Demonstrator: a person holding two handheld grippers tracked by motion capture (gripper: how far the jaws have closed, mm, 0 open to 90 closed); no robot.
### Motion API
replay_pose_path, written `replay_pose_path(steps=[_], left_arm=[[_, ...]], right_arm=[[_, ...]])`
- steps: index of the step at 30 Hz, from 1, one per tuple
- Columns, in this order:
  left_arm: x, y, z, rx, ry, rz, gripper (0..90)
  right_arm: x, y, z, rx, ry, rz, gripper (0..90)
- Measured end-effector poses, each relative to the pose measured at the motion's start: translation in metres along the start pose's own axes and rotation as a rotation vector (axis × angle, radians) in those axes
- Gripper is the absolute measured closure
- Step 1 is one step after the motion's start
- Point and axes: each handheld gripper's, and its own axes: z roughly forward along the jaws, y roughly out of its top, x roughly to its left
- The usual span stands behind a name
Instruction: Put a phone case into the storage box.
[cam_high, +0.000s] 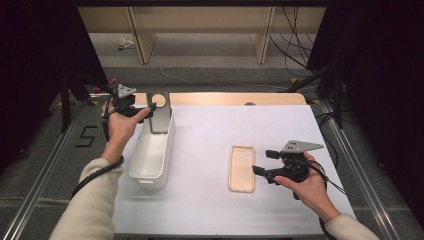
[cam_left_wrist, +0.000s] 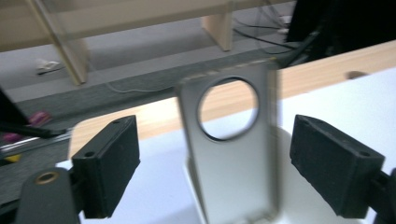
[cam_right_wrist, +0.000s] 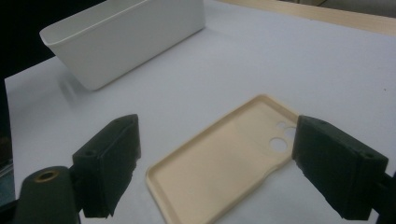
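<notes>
- High view: we see the grey phone case (cam_high: 159, 112) standing upright at the far end of the white bin (cam_high: 150, 172), the left gripper (cam_high: 145, 106) beside it.
- Left gripper view: our jaws stand wide either side of the grey case, not pressing; it looks light, stiff, slick, best pinched by its edges.
- Right gripper view: our right gripper (cam_right_wrist: 219, 163) has wide jaws over the beige case (cam_right_wrist: 219, 165) lying flat on the tabletop (cam_right_wrist: 289, 60), right of the bin.

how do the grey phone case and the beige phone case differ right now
The grey phone case stands upright in the far end of the white bin; the beige phone case lies flat, hollow side up, on the table. The grey one has one large round cutout, the beige one several small holes. Neither is gripped.
</notes>
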Motion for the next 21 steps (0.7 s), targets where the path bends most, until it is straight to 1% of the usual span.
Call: replay_pose_path(steps=[1,3,5,8,11,12,13,16,18,19,21], left_arm=[[-0.002,-0.001,-0.004,0.003,-0.013,0.016,15.9],[-0.009,-0.004,-0.017,0.008,-0.048,0.028,16.2],[-0.015,-0.007,-0.027,0.018,-0.066,0.006,15.0],[-0.026,-0.013,-0.042,0.011,-0.09,0.01,10.7],[-0.044,-0.02,-0.058,-0.001,-0.139,0.019,5.8],[-0.051,-0.024,-0.062,-0.005,-0.16,0.024,4.6],[-0.06,-0.028,-0.067,-0.017,-0.192,0.027,3.9],[-0.078,-0.039,-0.076,-0.043,-0.251,0.028,1.0],[-0.09,-0.048,-0.08,-0.039,-0.293,0.03,0.0],[-0.096,-0.053,-0.082,-0.035,-0.308,0.044,0.0],[-0.102,-0.06,-0.084,-0.029,-0.313,0.065,0.0]], right_arm=[[0.0,0.0,0.0,0.001,-0.001,0.0,16.3],[-0.001,0.0,0.001,0.002,-0.002,0.0,16.3],[-0.002,0.0,0.002,0.004,-0.007,0.001,16.3],[-0.003,0.0,0.003,0.009,-0.008,0.001,16.4],[-0.003,0.0,0.004,0.017,-0.006,0.0,16.4],[-0.003,0.0,0.005,0.02,-0.006,-0.001,16.3],[-0.003,0.0,0.005,0.022,-0.006,-0.001,16.4],[-0.004,0.001,0.005,0.024,-0.007,-0.003,16.4],[-0.004,0.001,0.005,0.026,-0.005,-0.003,16.4],[-0.004,0.0,0.006,0.028,-0.004,-0.004,16.3],[-0.004,0.0,0.007,0.03,0.0,-0.009,16.4]])
